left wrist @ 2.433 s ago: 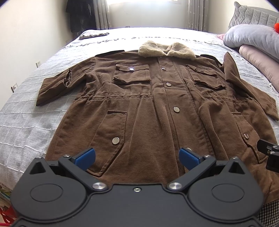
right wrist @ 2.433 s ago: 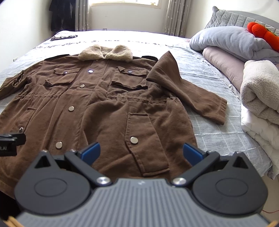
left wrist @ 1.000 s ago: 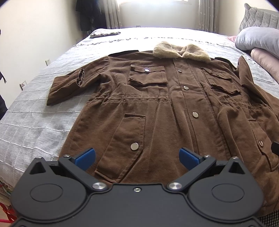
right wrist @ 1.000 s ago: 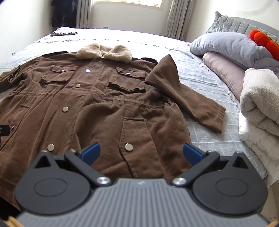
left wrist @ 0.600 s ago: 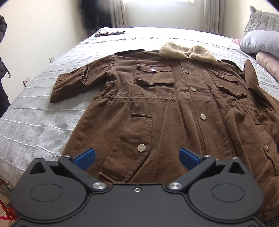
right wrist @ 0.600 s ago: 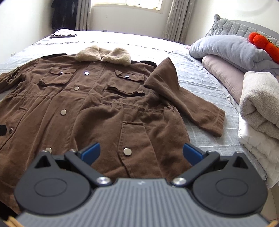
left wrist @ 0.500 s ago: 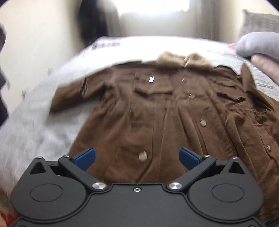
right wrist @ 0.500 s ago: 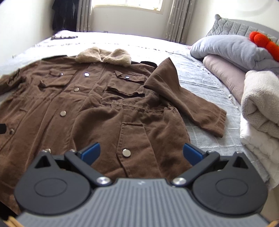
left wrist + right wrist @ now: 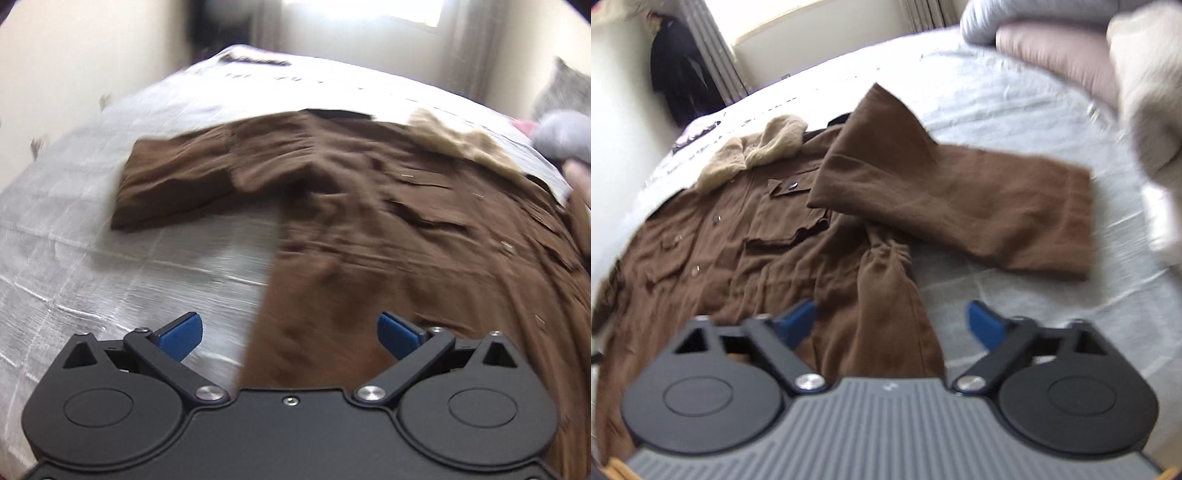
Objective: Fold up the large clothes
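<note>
Blue pads: being held apart on the left gripper (image 9: 290, 338), nothing caught between them; the coat's left side edge is being straddled from above, contact not confirmed.
Right gripper (image 9: 892, 326): jaws have just been closing and are being held partly apart; the coat's right side edge is lying in the gap, but no pad is seen pressing cloth.
Coat (image 9: 424, 258): brown, heavy-looking, being left spread face-up on the bed (image 9: 129, 277), buttoned front upward, fleece collar (image 9: 757, 147) at the far end.
Left sleeve (image 9: 177, 177): being left stretched outward across the quilt, well apart from the left pads.
Right sleeve (image 9: 960, 195): being left angled outward over the bedspread, cuff toward the stacked bedding (image 9: 1137, 92).
Picture quality: both views are being smeared by motion; small details cannot be told.
Step in hand: judged as the approach to the coat's two side edges, a first lengthwise fold being prepared; no fold yet made.
Next move: judged to call for both pad pairs being lowered onto the side seams, a firm pinch through thick cloth, then each side or sleeve being carried inward over the front.
Risk: thick fabric may be gripped only on its top layer, so the panel could slip or bunch while being lifted.
</note>
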`<act>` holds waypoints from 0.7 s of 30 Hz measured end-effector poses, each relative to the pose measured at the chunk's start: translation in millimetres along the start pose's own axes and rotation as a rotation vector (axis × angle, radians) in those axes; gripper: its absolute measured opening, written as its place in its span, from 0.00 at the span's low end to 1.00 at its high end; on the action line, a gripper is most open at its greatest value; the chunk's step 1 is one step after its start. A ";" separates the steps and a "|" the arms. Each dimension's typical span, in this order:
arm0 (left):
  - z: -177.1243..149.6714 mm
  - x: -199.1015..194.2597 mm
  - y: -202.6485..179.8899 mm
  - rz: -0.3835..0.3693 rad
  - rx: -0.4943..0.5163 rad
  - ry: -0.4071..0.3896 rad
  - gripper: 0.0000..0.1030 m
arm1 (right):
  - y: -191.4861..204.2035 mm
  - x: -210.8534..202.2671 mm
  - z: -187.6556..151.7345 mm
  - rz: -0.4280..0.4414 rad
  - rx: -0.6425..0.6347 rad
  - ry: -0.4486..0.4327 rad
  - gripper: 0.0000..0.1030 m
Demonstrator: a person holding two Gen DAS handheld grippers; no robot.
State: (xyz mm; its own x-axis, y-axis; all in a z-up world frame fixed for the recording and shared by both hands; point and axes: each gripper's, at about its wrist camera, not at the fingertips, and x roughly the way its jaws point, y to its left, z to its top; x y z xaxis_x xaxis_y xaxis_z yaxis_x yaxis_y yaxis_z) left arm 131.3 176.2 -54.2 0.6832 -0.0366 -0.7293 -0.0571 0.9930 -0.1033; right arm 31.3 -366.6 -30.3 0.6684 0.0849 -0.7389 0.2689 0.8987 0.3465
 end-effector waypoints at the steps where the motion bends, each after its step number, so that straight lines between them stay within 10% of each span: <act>1: 2.1 8.6 7.9 -0.007 -0.025 0.002 0.98 | -1.7 9.7 2.0 0.022 0.011 0.013 0.52; 6: -2.5 32.0 21.6 -0.048 -0.060 0.039 0.87 | 2.7 38.4 -2.0 -0.020 -0.040 0.033 0.13; 12: -2.5 22.8 25.8 0.002 0.007 -0.007 0.92 | -0.5 37.6 -11.4 -0.148 -0.042 0.019 0.12; 21: 28.5 14.1 50.3 0.096 0.086 -0.084 0.98 | 29.0 2.9 -5.5 -0.231 -0.217 -0.050 0.67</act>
State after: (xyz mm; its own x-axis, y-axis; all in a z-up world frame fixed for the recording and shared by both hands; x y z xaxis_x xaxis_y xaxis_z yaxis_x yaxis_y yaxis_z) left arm 158.8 228.9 -50.4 0.7361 0.0651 -0.6737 -0.0653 0.9976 0.0251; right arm 37.2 -338.0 -25.6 0.6414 -0.1483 -0.7527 0.2668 0.9630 0.0377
